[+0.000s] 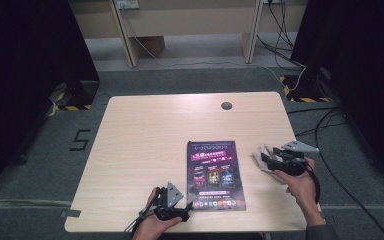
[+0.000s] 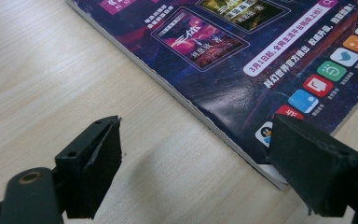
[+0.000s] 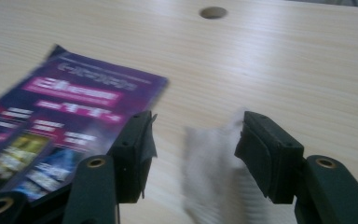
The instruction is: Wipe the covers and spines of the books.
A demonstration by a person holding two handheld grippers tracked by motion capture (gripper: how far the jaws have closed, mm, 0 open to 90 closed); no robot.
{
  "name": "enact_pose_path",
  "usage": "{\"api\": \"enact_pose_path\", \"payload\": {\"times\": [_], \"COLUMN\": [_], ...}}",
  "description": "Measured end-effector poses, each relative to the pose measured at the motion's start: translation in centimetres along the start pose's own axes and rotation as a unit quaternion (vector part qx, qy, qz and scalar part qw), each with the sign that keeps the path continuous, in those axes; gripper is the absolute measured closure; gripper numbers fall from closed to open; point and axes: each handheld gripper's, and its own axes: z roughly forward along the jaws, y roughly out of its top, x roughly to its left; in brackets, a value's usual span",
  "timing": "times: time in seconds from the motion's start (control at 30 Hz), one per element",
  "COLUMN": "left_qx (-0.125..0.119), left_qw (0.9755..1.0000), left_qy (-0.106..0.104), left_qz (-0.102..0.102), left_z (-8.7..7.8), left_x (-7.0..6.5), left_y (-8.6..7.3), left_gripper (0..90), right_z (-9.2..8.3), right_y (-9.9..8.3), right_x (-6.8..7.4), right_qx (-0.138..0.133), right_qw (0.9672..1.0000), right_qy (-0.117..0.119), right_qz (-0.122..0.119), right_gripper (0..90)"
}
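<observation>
Fingers of both grippers stand apart: right gripper [image 3: 193, 156] should lift clear of the crumpled white tissue [image 3: 209, 163]; left gripper [image 2: 193, 172] steadies the purple glossy magazine [image 2: 242, 51] on the pale wooden surface [image 1: 145, 130].

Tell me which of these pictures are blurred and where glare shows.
Right gripper view: motion-smeared, the white cloth and magazine soft. Left gripper view: sharp, with sheen on the magazine cover's creased corner. High view: dim surroundings, a pale glare band across the table top.

High view looks down over table [image 1: 145, 150]; both gripper views sit low, close, sharing the magazine [image 1: 215, 175].
</observation>
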Motion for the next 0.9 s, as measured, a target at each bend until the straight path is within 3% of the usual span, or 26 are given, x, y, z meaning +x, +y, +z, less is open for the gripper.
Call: {"api": "enact_pose_path", "payload": {"times": [0.17,0.23,0.47,0.67,0.83,0.9], "left_qx": [0.000,-0.001,-0.001,-0.001,-0.003,-0.002], "left_qw": [1.0000,1.0000,1.0000,1.0000,1.0000,0.9999], "left_qy": [-0.001,-0.003,-0.004,-0.005,-0.003,-0.007], "left_qz": [0.001,0.000,-0.002,-0.007,-0.008,-0.014], "left_z": [0.0,0.0,0.0,0.0,0.0,0.0], "left_x": [0.0,0.1,0.1,0.1,0.0,0.0], "left_y": [0.0,0.0,0.0,0.0,-0.1,-0.1], "left_gripper": [16.6,16.6,17.0,17.4,18.8,19.7], "right_z": [0.7,1.3,3.5,5.0,5.9,5.9], "right_y": [0.1,-0.2,-1.4,-2.5,-3.1,-3.1], "right_x": [2.1,3.0,5.5,6.7,7.6,7.8], "right_qx": [0.005,0.021,0.056,0.094,0.111,0.108], "right_qw": [0.9989,0.9980,0.9950,0.9905,0.9868,0.9871], "right_qy": [0.045,0.058,0.070,0.082,0.090,0.083], "right_qz": [-0.009,-0.012,-0.045,-0.057,-0.075,-0.084], "right_gripper": [43.7,43.2,44.7,44.5,43.2,44.0]}}
